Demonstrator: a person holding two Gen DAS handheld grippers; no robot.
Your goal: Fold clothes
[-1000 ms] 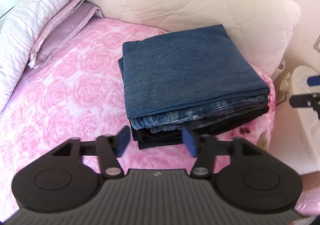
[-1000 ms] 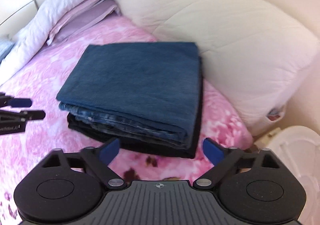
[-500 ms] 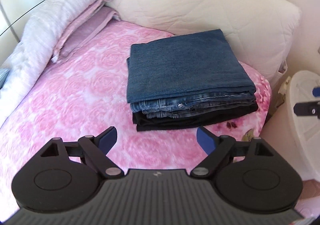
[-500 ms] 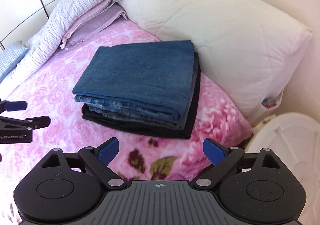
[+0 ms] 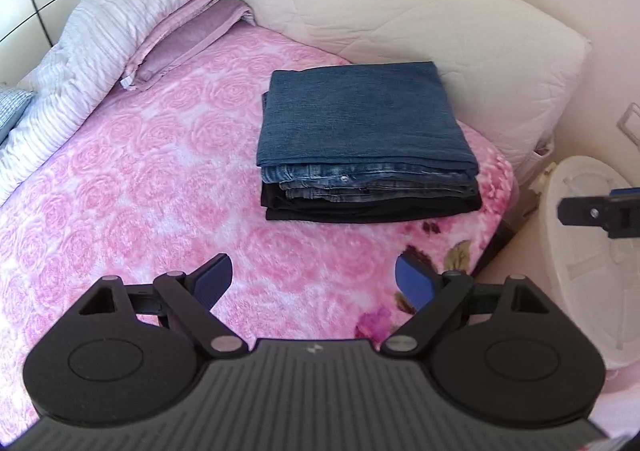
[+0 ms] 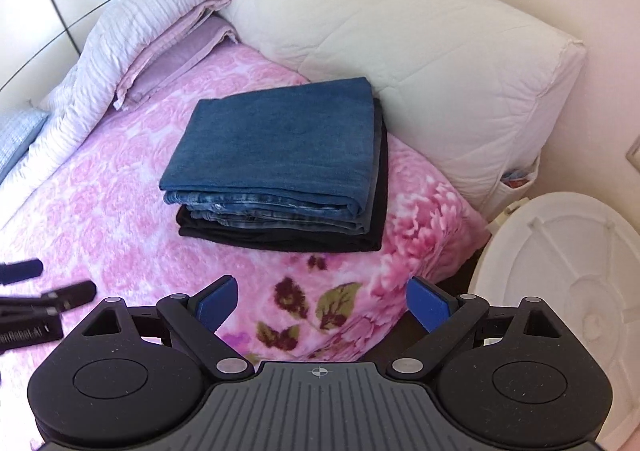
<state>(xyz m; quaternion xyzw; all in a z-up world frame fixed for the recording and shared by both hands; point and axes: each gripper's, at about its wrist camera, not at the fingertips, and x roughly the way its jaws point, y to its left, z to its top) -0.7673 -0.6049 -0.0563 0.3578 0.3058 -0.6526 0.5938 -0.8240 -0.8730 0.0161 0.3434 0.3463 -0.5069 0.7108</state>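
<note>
Folded clothes stack sat on the pink rose blanket, right up against the cream quilted cushion behind it. Landmark = that stack. Top layer: dark blue denim, folded flat & square. Under it, lighter washed jeans w/ a seam and a small metal rivet showing at the near edge. Bottom: a black garment, its edge sticking out a bit past the denim on the near side and, in the right wrist view, along the side next to the cushion.

Left gripper hung nearer the camera than the stack, over bare blanket, well apart from the clothes; jaws spread wide, blue pads w/ nothing between them. Right gripper was likewise on the near side of the stack, above the blanket's corner w/ the dark flower-and-leaf print; jaws wide apart, empty. Neither touched the stack.

Beyond the stack to the left, a striped lilac duvet and mauve pillow lay along the bed's far edge. To the right of the stack, off the bed, stood a white round plastic piece. A pale wall w/ dark lines ran behind the duvet.
</note>
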